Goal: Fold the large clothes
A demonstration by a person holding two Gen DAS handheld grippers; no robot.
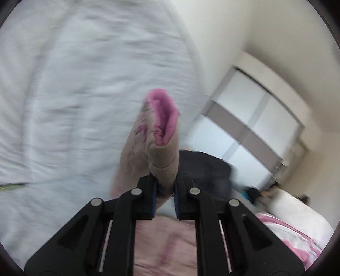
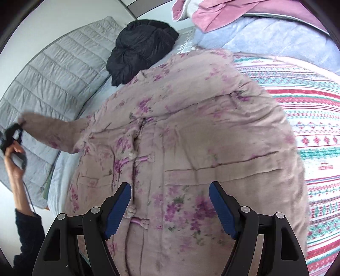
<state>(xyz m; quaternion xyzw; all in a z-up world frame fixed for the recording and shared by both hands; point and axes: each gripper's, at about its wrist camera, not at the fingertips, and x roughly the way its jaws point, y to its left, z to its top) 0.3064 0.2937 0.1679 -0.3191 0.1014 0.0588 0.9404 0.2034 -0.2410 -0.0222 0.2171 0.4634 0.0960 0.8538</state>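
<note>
A large beige padded jacket (image 2: pixel 187 131) with purple flower print and knot buttons lies spread front-up on the bed. My left gripper (image 1: pixel 165 189) is shut on the cuff of its sleeve (image 1: pixel 157 135), which shows a pink lining. In the right wrist view the left gripper (image 2: pixel 14 133) holds that sleeve (image 2: pixel 48 129) stretched out to the left over the grey quilt. My right gripper (image 2: pixel 170 203) is open and empty, hovering over the jacket's lower front near the button line.
A black garment (image 2: pixel 140 48) lies crumpled beyond the jacket's collar. A striped patterned blanket (image 2: pixel 314 135) lies to the right, pink bedding (image 2: pixel 223 12) at the far end, a grey quilt (image 2: pixel 48 78) at left. A wardrobe (image 1: pixel 255 118) stands by the wall.
</note>
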